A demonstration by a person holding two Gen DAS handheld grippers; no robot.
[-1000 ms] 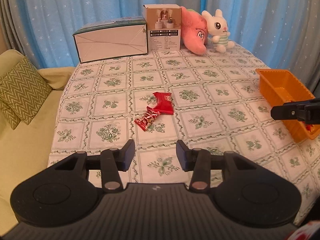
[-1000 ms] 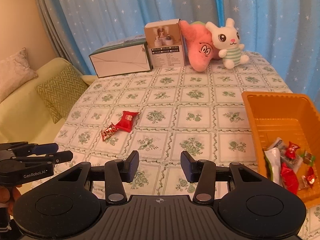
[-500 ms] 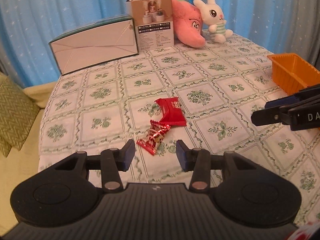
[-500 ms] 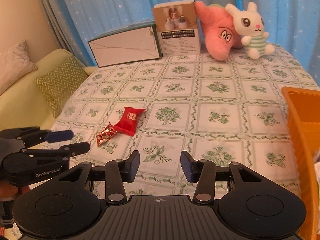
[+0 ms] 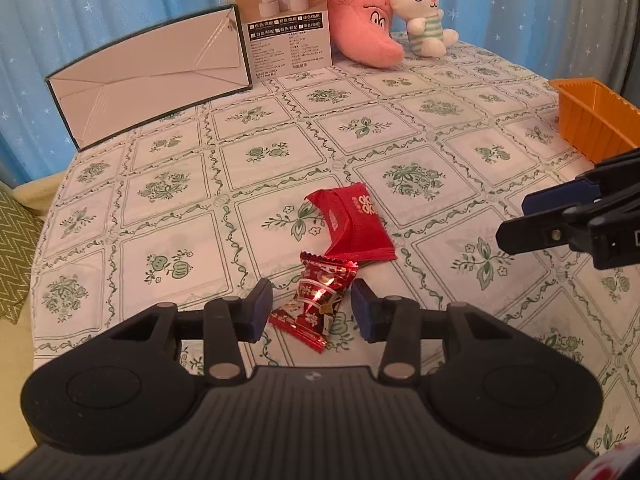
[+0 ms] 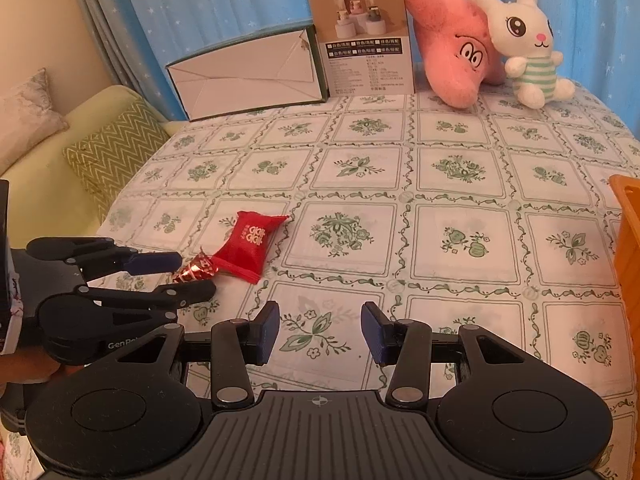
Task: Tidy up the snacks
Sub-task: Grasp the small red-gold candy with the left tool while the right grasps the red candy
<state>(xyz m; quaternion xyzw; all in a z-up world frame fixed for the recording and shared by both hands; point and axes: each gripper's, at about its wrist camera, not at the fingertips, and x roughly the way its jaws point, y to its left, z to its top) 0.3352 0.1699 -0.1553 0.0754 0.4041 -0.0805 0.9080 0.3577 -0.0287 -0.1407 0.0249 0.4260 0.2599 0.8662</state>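
A shiny red candy wrapper (image 5: 316,298) lies on the flowered tablecloth between the open fingers of my left gripper (image 5: 312,310); the fingers do not touch it. Just beyond it lies a plain red snack packet (image 5: 354,222). In the right wrist view the candy (image 6: 196,270) and the red packet (image 6: 250,240) show at the left, with my left gripper (image 6: 178,276) around the candy. My right gripper (image 6: 319,334) is open and empty over the cloth, and also shows at the right of the left wrist view (image 5: 520,220). An orange bin (image 5: 592,116) stands at the right.
A long white box (image 5: 152,76), an upright product box (image 5: 286,16), a pink plush (image 5: 362,24) and a white rabbit plush (image 5: 420,8) stand along the table's back edge. A yellow-green sofa with cushions (image 6: 108,152) is left of the table. Blue curtains hang behind.
My left gripper has moved forward and down until its open fingers straddle the shiny candy. My right gripper has moved left, away from the orange bin, toward the packets.
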